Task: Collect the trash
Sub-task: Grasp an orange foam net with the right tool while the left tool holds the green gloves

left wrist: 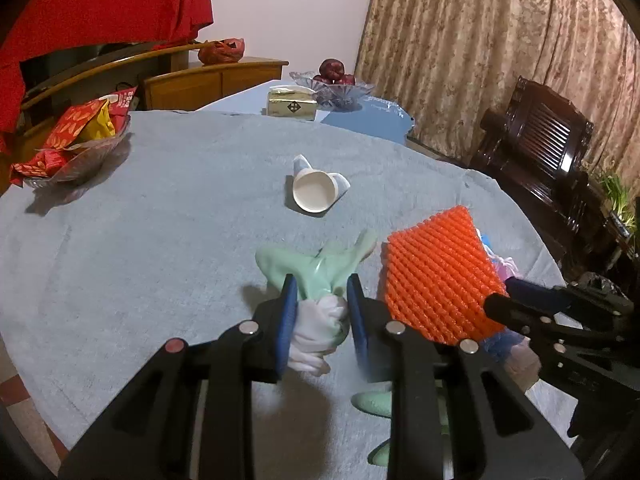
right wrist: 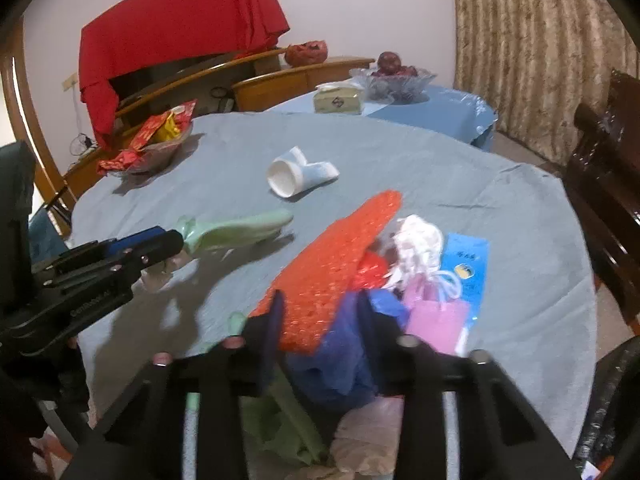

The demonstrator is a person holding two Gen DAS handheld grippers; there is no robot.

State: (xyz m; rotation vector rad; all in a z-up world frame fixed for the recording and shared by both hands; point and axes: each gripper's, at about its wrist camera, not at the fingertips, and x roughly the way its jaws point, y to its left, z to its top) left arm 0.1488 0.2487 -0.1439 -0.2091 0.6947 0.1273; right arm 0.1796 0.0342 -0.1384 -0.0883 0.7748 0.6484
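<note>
My left gripper point(left wrist: 320, 288) is shut on a bundle of a pale green rubber glove point(left wrist: 320, 264) and white crumpled tissue point(left wrist: 320, 320), just above the grey-blue tablecloth point(left wrist: 160, 208). My right gripper point(right wrist: 320, 312) is shut on an orange foam net sheet point(right wrist: 340, 256) together with a blue bag point(right wrist: 344, 360), lifted over a pile of trash. A crushed white paper cup point(left wrist: 314, 190) lies mid-table and also shows in the right wrist view point(right wrist: 296, 176). The glove also shows in the right wrist view point(right wrist: 240, 232), and the orange net in the left wrist view point(left wrist: 440, 272).
A pink bag point(right wrist: 436, 320), white netting point(right wrist: 416, 248) and a blue packet point(right wrist: 468, 268) lie under my right gripper. A glass bowl of red snack packs point(left wrist: 76, 148) sits far left. A tissue box point(left wrist: 292, 106) and fruit bowl point(left wrist: 332, 84) stand on the far table. A dark chair point(left wrist: 536, 140) stands right.
</note>
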